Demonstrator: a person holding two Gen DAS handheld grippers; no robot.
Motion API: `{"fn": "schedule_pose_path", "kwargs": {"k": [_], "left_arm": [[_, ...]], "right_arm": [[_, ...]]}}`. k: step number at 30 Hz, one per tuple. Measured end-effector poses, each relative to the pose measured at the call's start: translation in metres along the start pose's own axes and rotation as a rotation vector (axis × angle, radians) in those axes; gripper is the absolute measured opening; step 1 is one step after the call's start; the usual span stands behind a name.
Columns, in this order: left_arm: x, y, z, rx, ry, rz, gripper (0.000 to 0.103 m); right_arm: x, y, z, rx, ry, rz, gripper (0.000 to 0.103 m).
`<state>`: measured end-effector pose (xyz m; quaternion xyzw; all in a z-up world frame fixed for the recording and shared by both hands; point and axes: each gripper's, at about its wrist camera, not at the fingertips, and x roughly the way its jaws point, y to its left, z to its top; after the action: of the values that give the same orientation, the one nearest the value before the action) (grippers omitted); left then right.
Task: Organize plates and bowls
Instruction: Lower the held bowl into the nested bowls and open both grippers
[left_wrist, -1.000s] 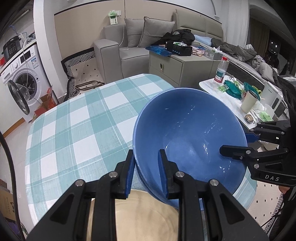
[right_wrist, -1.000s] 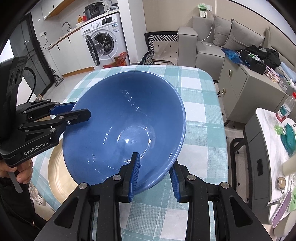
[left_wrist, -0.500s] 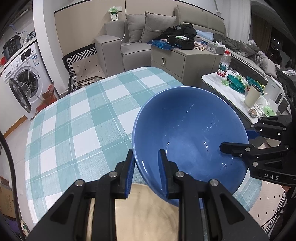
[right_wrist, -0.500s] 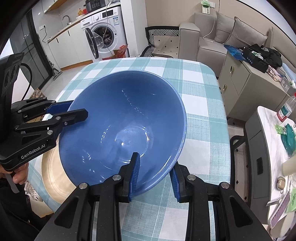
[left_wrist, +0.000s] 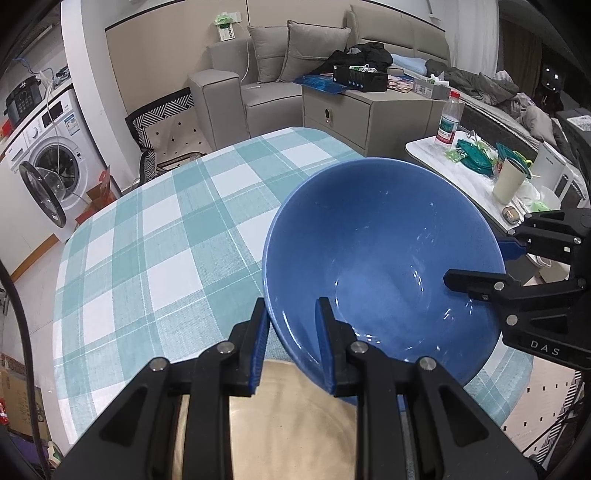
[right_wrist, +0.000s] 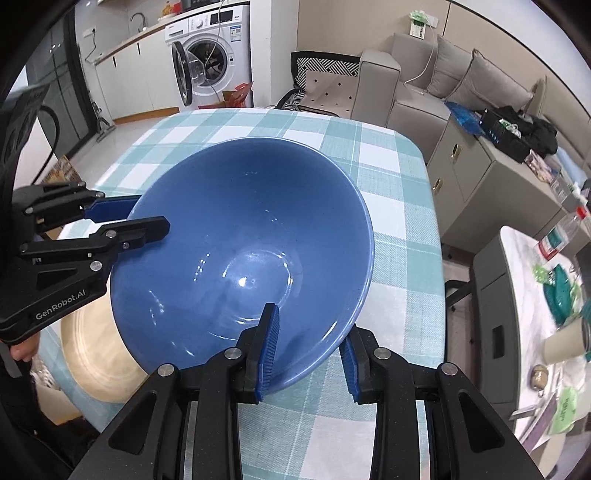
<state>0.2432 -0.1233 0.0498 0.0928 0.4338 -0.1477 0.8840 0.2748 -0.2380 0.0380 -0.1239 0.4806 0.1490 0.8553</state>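
Blue bowl is held up off the worktop by both claws, one on each side of the rim. Left claw pinches the rim at its side, one pad inside the bowl, one outside. Right claw pinches the opposite rim the same way, inner pad against the inside wall, outer pad under the flare. Two-point hold makes sense: bowl is big and glossy, so a single rim pinch would likely let it swing or slip.

Bowl tilts, mouth leaning toward the far edge of the worktop. It sits over the near edge, partly above a tan plate lying flat at the near left corner. Bowl bottom looks clear of the plate, though contact can't be ruled out since the bowl hides that spot.

Likely step: lowering the bowl onto the plate to stack them. Needs levelling first, then both claws releasing together. Risk: uneven release tips it off the near edge.

Rest of the checked cloth carries nothing else in view.
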Motion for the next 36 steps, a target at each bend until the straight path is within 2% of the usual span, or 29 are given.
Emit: {"fn": "schedule_pose_path", "kwargs": {"k": [8, 11, 12, 16, 19, 20, 24, 31, 32, 33, 36], "left_arm": [[0.003, 0.001, -0.005, 0.001, 0.010, -0.012, 0.023], [0.003, 0.001, -0.006, -0.002, 0.008, -0.015, 0.025], [0.003, 0.002, -0.007, -0.007, 0.008, -0.019, 0.026], [0.002, 0.004, -0.009, -0.020, 0.000, -0.038, 0.032], [-0.002, 0.004, -0.011, -0.019, -0.018, -0.046, 0.045], [-0.004, 0.004, -0.011, -0.019, -0.028, -0.043, 0.050], [-0.012, 0.006, -0.014, -0.030, -0.054, -0.049, 0.053], [-0.021, 0.012, -0.025, -0.053, -0.064, -0.007, 0.061], [-0.023, 0.014, -0.028, -0.058, -0.067, -0.004, 0.069], [-0.025, 0.016, -0.031, -0.067, -0.074, 0.002, 0.083], [-0.035, 0.021, -0.042, -0.088, -0.124, 0.021, 0.095]], "right_arm": [[0.001, -0.003, -0.001, 0.000, -0.003, -0.015, 0.032], [0.002, -0.004, -0.001, 0.002, -0.003, -0.006, 0.039], [0.003, -0.004, -0.002, 0.004, -0.003, -0.002, 0.043], [0.005, -0.005, -0.005, 0.007, -0.004, 0.014, 0.048], [0.002, -0.007, -0.007, 0.019, -0.026, 0.031, 0.050], [0.000, -0.007, -0.007, 0.022, -0.033, 0.034, 0.053], [-0.007, -0.010, -0.008, 0.042, -0.073, 0.059, 0.071], [-0.022, -0.013, -0.018, 0.080, -0.155, 0.114, 0.085], [-0.024, -0.014, -0.019, 0.085, -0.168, 0.121, 0.088], [-0.026, -0.014, -0.021, 0.090, -0.178, 0.126, 0.094], [-0.032, -0.016, -0.027, 0.109, -0.215, 0.147, 0.100]]}}
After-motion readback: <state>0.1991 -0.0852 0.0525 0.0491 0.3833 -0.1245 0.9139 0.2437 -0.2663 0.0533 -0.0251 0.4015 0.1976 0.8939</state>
